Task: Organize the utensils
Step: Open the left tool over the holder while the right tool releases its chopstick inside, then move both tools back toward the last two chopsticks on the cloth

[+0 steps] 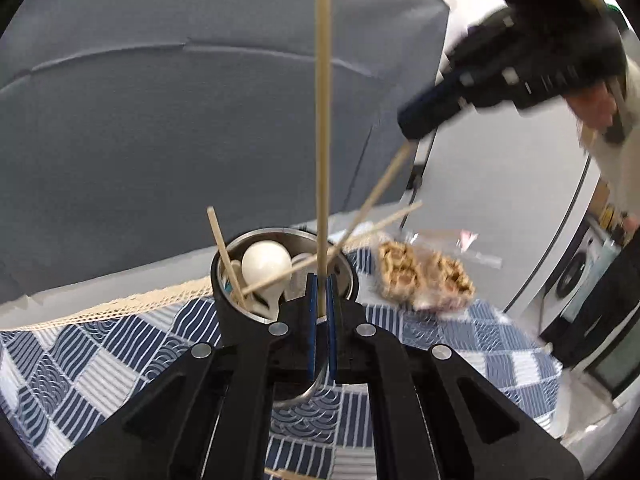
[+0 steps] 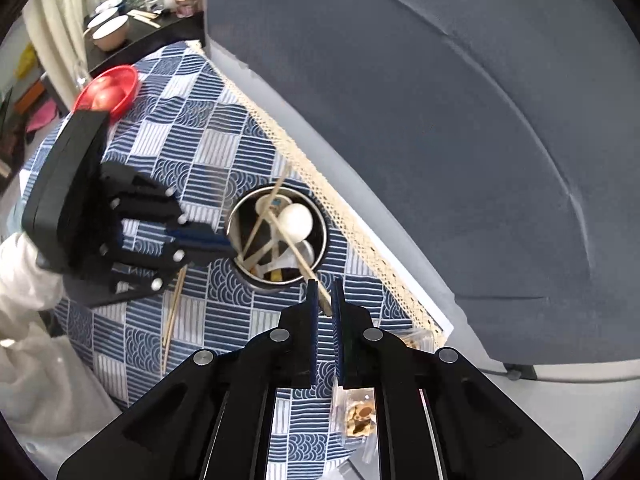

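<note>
Metal cup (image 2: 276,240) stands on the tablecloth (image 2: 192,152) near its lace edge, holding spoons (image 2: 296,220) and several chopsticks (image 1: 224,256). Two loose chopsticks (image 2: 173,312) lie on the cloth beside the cup; a bagged snack (image 1: 424,276) lies at its other side. A bowl (image 2: 110,88) sits at the cloth's far corner, beyond the left gripper (image 2: 216,242).

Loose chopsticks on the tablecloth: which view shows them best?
Right wrist view: the loose chopsticks lie in plain sight on the tablecloth, beside the left tongs. Left wrist view shows only a sliver at its bottom edge.
</note>
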Available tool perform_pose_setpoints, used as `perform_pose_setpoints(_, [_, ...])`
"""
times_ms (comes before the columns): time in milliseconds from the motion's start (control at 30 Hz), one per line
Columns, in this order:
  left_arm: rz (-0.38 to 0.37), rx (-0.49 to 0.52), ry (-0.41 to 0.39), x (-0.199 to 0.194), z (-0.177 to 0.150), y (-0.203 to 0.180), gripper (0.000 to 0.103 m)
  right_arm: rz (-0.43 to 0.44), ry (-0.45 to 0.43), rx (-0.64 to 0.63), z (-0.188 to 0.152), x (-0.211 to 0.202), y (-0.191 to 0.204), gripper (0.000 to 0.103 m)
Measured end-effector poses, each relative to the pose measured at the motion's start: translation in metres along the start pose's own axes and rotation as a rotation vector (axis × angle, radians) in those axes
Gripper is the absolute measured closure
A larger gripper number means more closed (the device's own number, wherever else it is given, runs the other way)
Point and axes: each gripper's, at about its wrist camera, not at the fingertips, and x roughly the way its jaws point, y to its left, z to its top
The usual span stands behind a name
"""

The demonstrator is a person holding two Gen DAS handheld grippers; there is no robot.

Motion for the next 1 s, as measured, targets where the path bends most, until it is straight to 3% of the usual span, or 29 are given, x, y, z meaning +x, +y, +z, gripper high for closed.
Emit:
perform_pose_setpoints(200, [-0.001, -0.017, 0.067, 0.01, -0.006, 0.001, 0.098, 0.005, -0.003, 0.047, 0.001, 0.01, -0.009, 0.095])
perform_pose_setpoints(267, [0.0, -0.042, 0.072, 0.009, -0.003, 0.004, 0.092, -0.009, -0.006, 0.067, -0.001, 0.012, -0.014, 0.09])
perform_pose_setpoints(300, [0.023, -0.04, 0.069, 0.007, -0.002, 0.004, 0.068, -0.009, -0.005, 0.078, -0.002, 0.012, -0.016, 0.088])
perform_pose_setpoints(333, [0.046, -0.04, 0.068, 0.005, -0.002, 0.005, 0.052, -0.006, -0.01, 0.093, -0.004, 0.011, -0.019, 0.08])
perform_pose_setpoints(367, [0.052, -0.043, 0.068, 0.003, -0.002, 0.006, 0.047, -0.007, -0.018, 0.103, -0.006, 0.009, -0.021, 0.064])
perform_pose_setpoints(433, [0.064, -0.063, 0.066, -0.004, -0.003, 0.009, 0.035, -0.017, -0.042, 0.114, -0.011, 0.003, -0.024, 0.041])
perform_pose_setpoints(500, [0.098, -0.078, 0.071, -0.009, -0.006, 0.01, 0.021, -0.023, -0.076, 0.128, -0.016, -0.004, -0.026, 0.037])
perform_pose_setpoints(567, [0.12, -0.088, 0.081, -0.013, -0.008, 0.01, 0.017, -0.038, -0.093, 0.148, -0.022, -0.007, -0.028, 0.02])
perform_pose_setpoints(600, [0.138, -0.094, 0.095, -0.015, -0.011, 0.01, 0.011, -0.054, -0.103, 0.152, -0.025, -0.008, -0.028, 0.018])
perform_pose_setpoints(833, [0.25, -0.149, 0.164, -0.027, -0.024, 0.012, 0.006, -0.068, -0.179, 0.14, -0.047, -0.012, -0.017, 0.017])
perform_pose_setpoints(1000, [0.322, -0.186, 0.212, -0.035, -0.035, 0.01, 0.006, -0.026, -0.22, 0.155, -0.065, -0.01, -0.007, 0.017])
